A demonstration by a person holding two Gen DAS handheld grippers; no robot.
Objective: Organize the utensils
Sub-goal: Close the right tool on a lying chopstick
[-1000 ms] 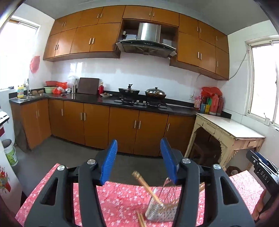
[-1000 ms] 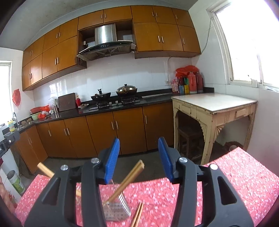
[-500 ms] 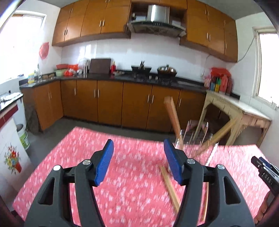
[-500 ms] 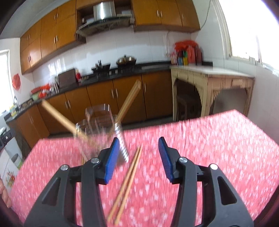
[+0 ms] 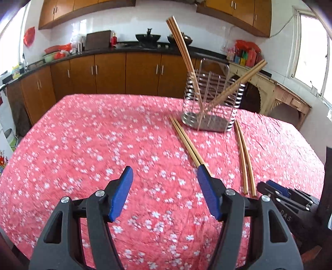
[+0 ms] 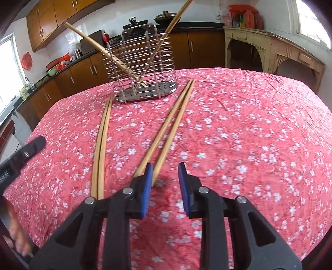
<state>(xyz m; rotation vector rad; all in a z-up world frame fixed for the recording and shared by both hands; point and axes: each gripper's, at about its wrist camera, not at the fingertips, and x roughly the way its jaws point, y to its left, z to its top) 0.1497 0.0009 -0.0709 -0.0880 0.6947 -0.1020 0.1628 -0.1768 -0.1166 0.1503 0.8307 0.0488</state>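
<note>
Near ends of the chopstick pair (image 6: 166,128) beside the wire holder (image 6: 143,68) pass behind the right gripper (image 6: 165,182), so contact with its closing jaws cannot be confirmed. The upper tip of one chopstick in the holder (image 6: 176,18) is cut off by the top edge. The cloth pattern on the counter (image 5: 103,135) left of the holder is motion-blurred.

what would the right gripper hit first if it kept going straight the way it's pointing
Most likely the near ends of the chopstick pair lying on the red floral tablecloth. The right gripper angles down at them, its jaws closing with nothing between them yet. Depth is unclear, so it might reach the cloth first.
</note>
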